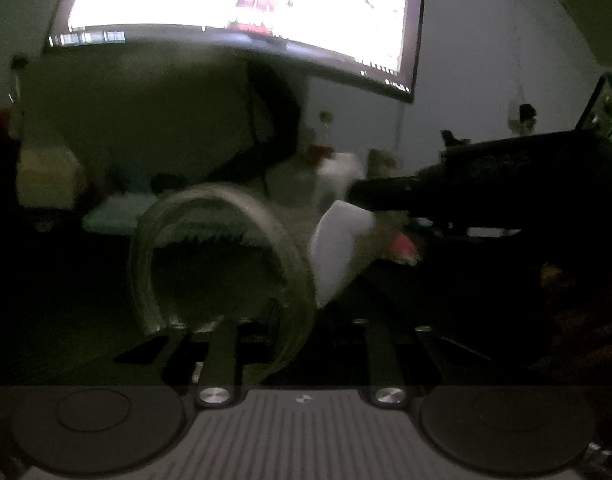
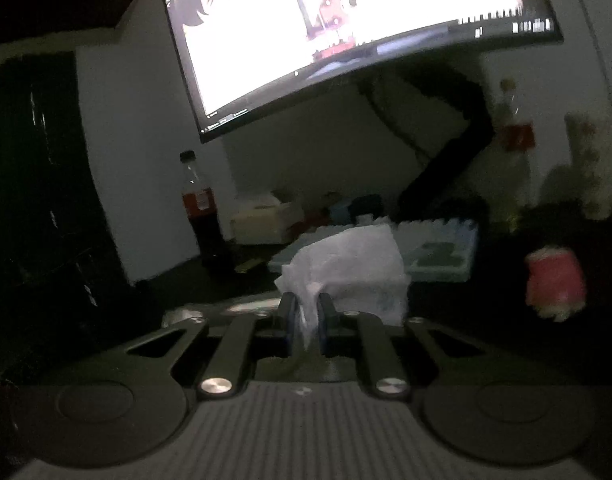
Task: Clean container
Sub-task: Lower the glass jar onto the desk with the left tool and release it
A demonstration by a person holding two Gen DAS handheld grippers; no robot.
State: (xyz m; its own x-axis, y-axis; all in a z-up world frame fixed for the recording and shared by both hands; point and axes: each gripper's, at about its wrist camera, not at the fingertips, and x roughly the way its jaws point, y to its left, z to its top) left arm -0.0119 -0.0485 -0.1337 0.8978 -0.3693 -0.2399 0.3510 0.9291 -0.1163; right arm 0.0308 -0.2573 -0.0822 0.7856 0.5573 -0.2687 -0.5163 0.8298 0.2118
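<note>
A clear glass container (image 1: 221, 264) lies on its side in my left gripper (image 1: 289, 332), its open mouth facing away from the camera; the jaws are shut on its wall. My right gripper (image 2: 306, 320) is shut on a crumpled white tissue (image 2: 346, 268). In the left wrist view the right gripper's dark body (image 1: 486, 192) comes in from the right and holds the tissue (image 1: 338, 248) just beside the container's rim, to its right.
A large lit monitor (image 2: 346, 20) hangs above the dark desk. A light keyboard (image 2: 438, 248) lies behind the tissue. A cola bottle (image 2: 199, 208) stands at the left, a red cup (image 2: 554, 280) at the right, small boxes (image 2: 265, 220) at the back.
</note>
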